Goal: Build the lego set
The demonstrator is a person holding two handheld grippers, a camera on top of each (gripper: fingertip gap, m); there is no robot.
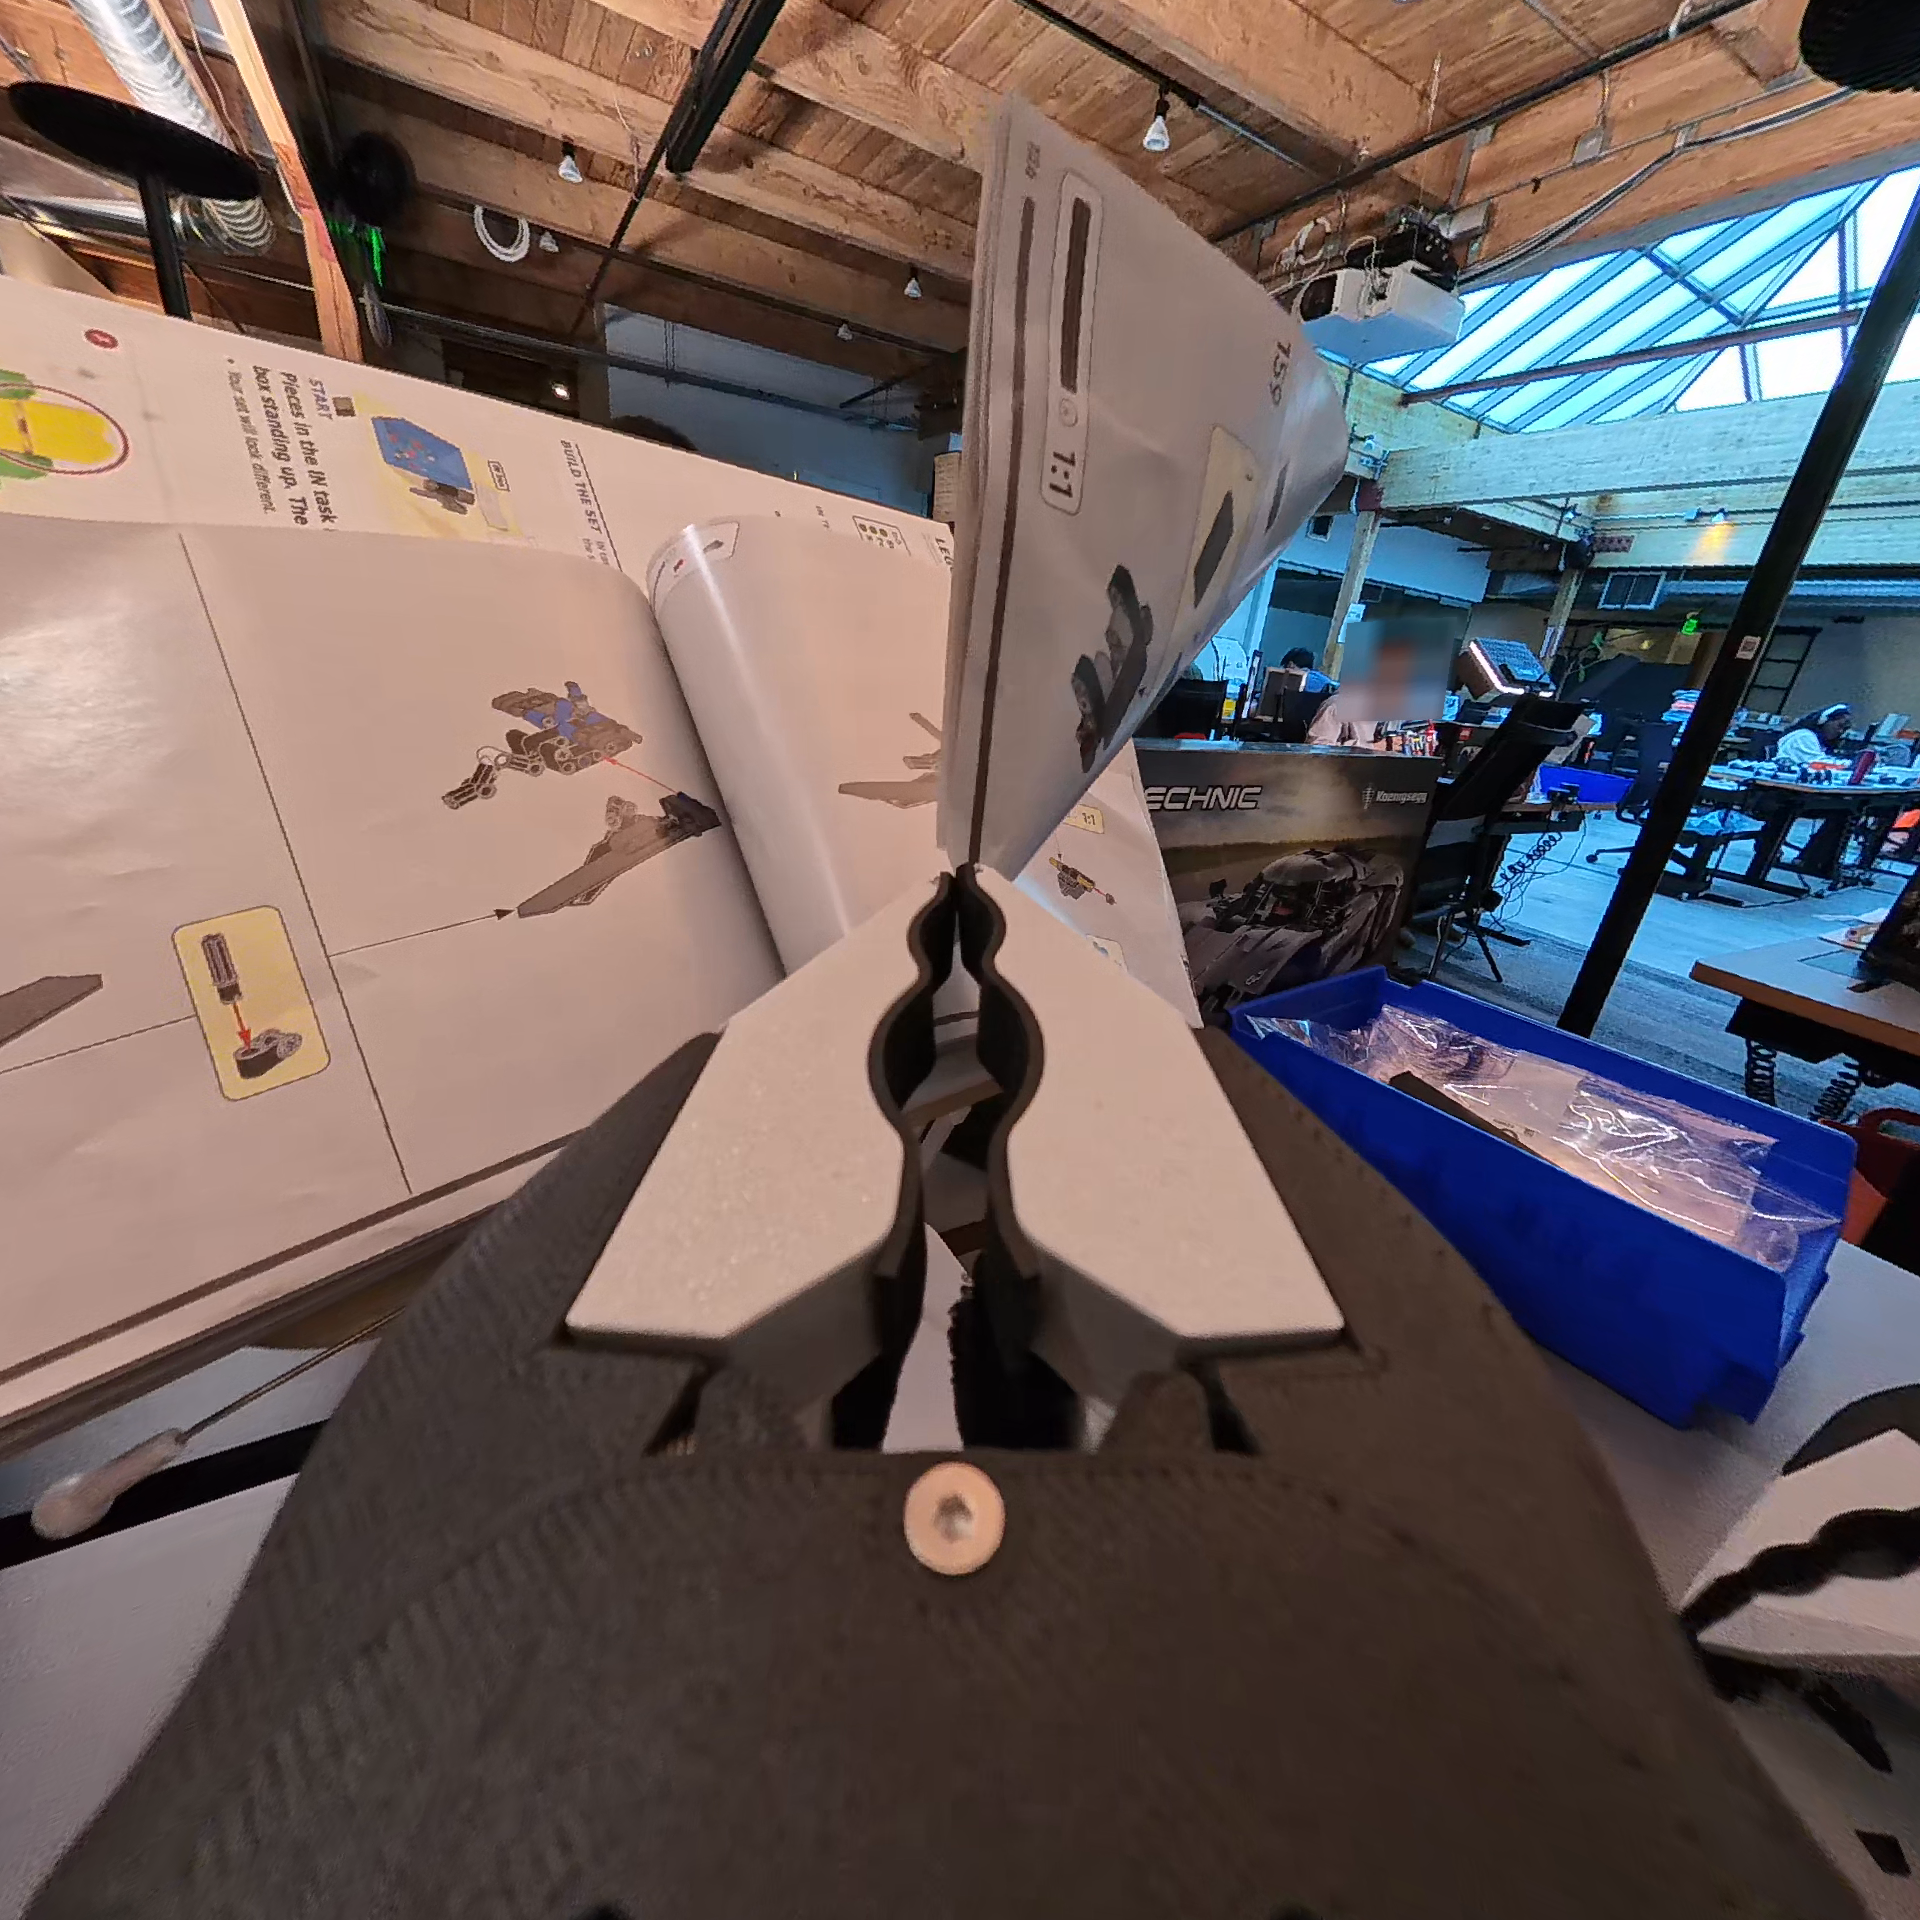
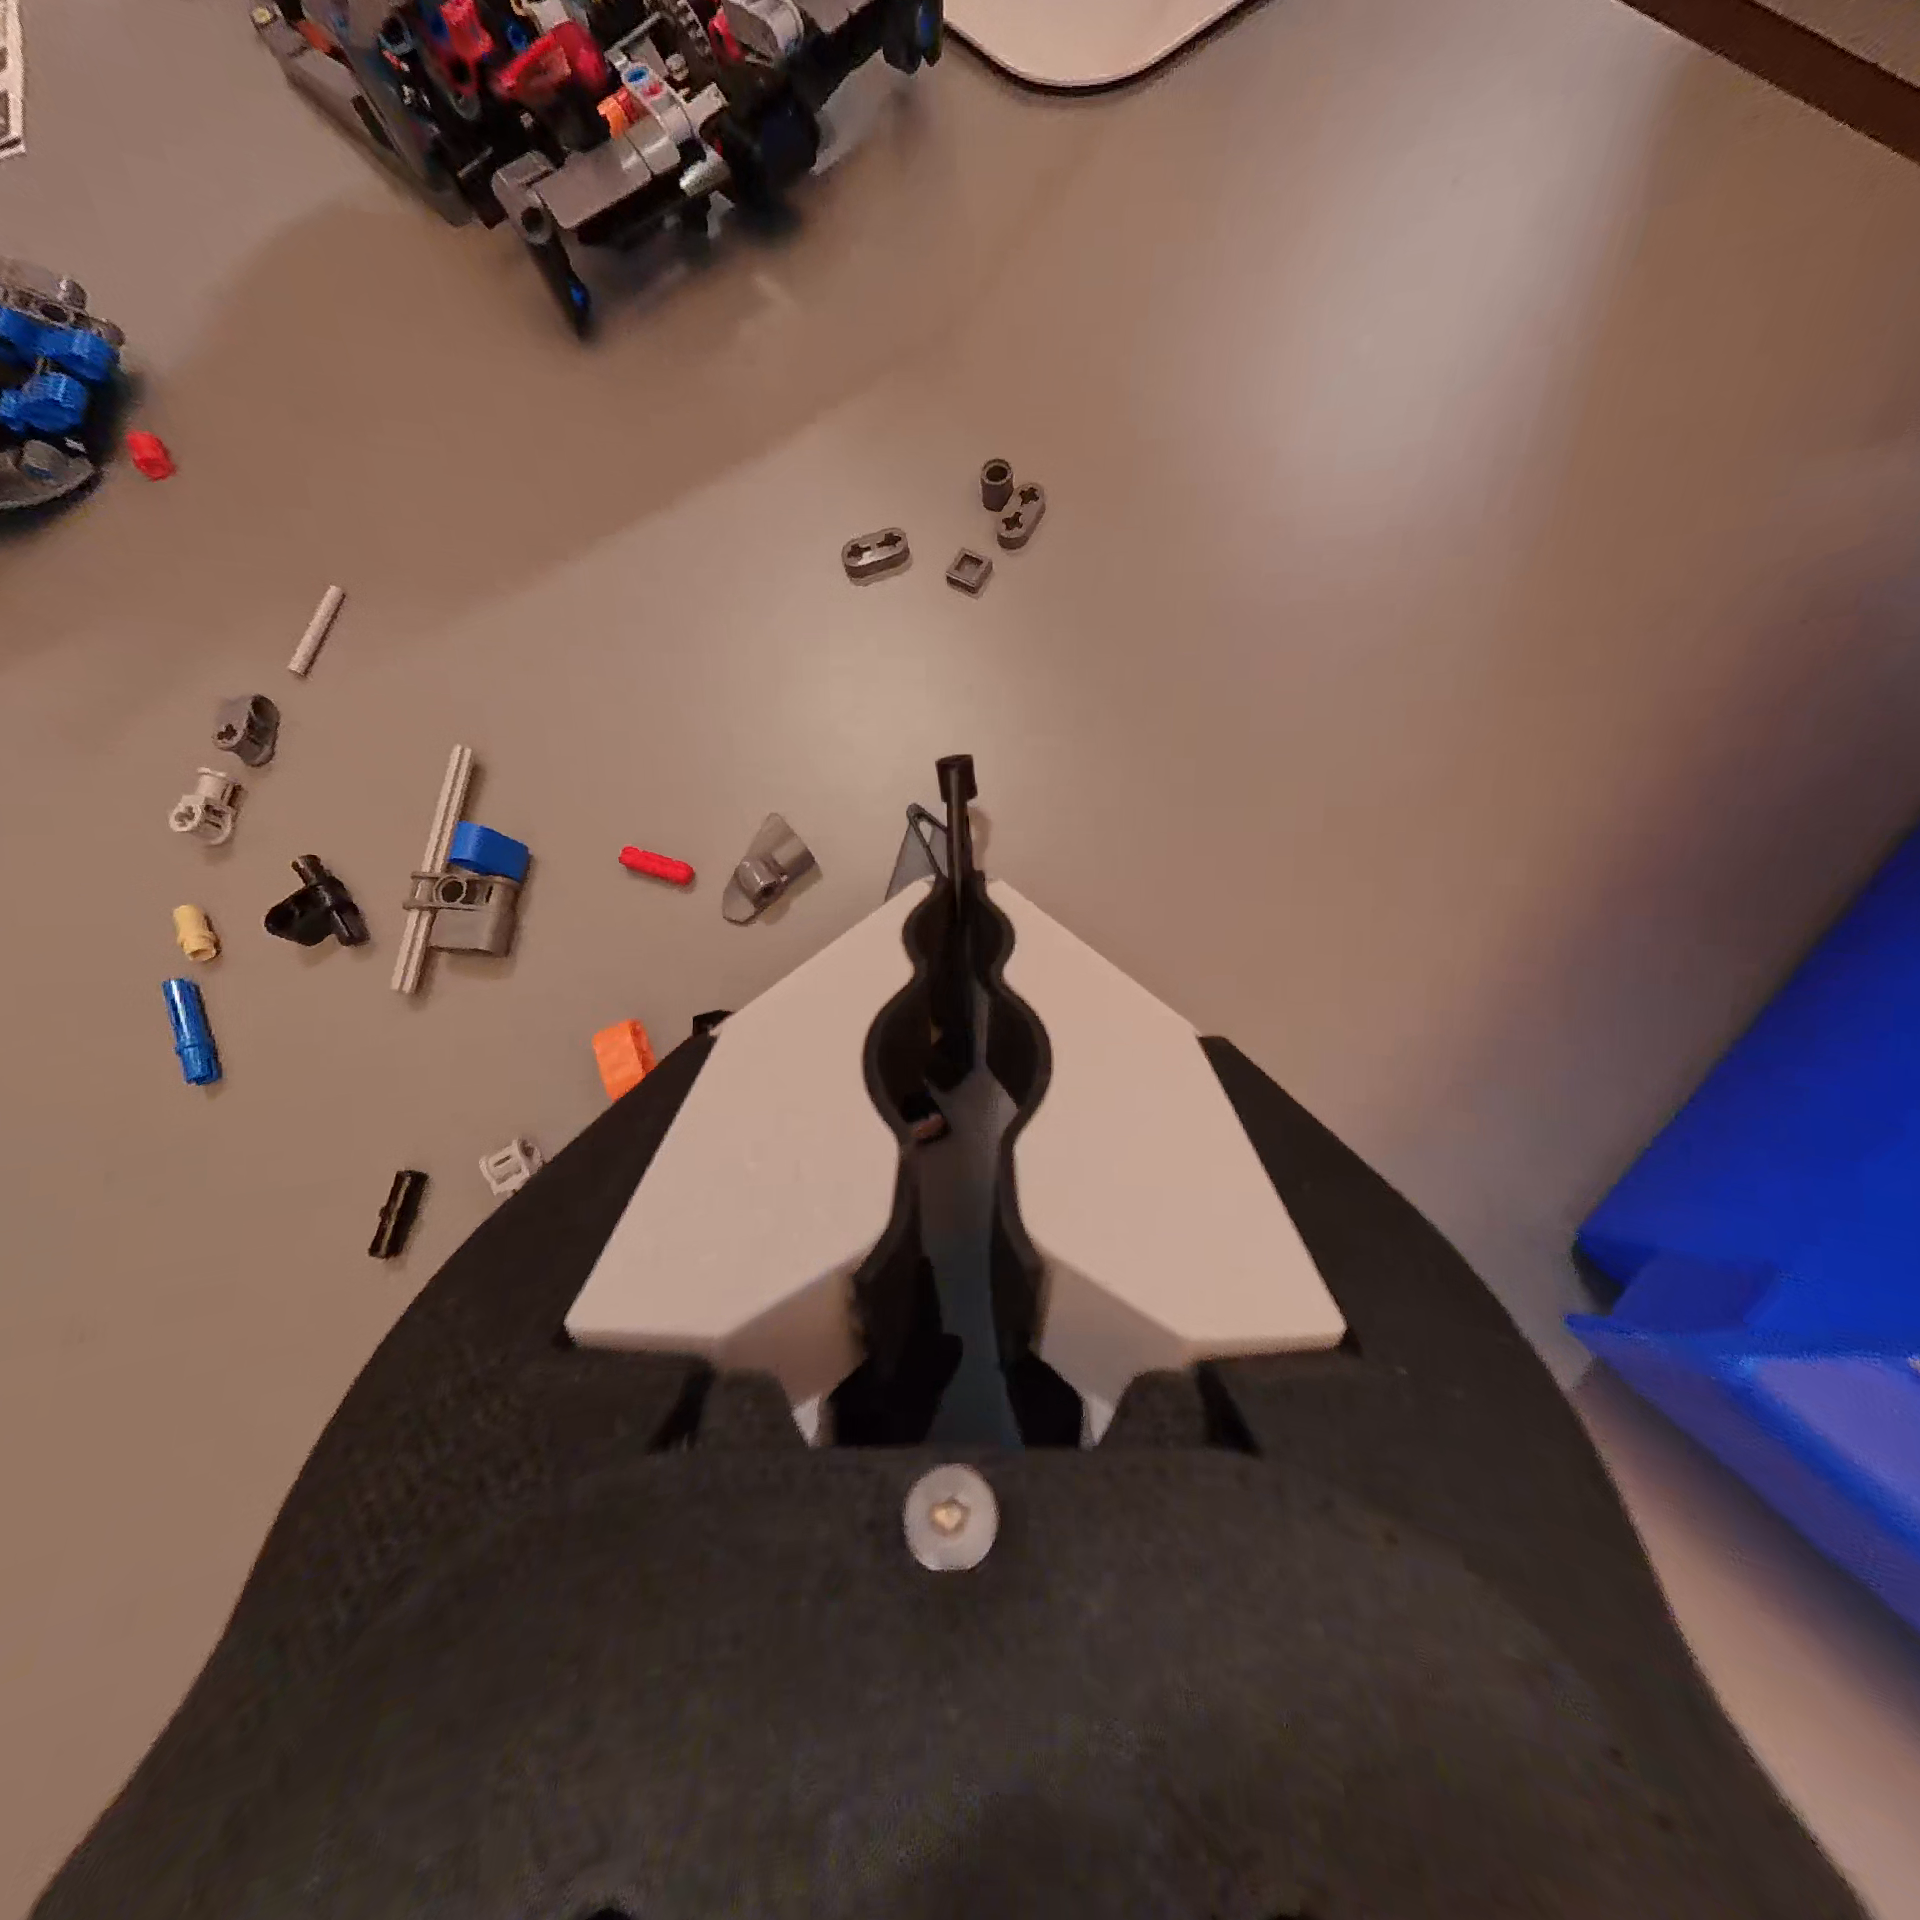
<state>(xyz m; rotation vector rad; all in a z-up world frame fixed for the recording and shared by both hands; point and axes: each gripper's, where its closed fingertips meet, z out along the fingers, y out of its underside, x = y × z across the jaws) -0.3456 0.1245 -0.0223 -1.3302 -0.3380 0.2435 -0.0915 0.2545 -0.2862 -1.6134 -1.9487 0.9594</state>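
Presently: left gripper (image 1: 961, 873) pinching a lifted page (image 1: 1122, 468) of the open instruction booklet (image 1: 416, 831); right gripper (image 2: 956, 883) clamped on a thin black rod (image 2: 956, 810) above scattered loose pieces (image 2: 457, 883); part-built model (image 2: 603, 114) beyond on the table (image 2: 1351, 520).

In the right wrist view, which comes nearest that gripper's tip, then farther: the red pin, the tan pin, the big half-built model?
1. Red pin, just left of the right gripper.
2. Tan pin, far left.
3. Half-built model, top, farthest.
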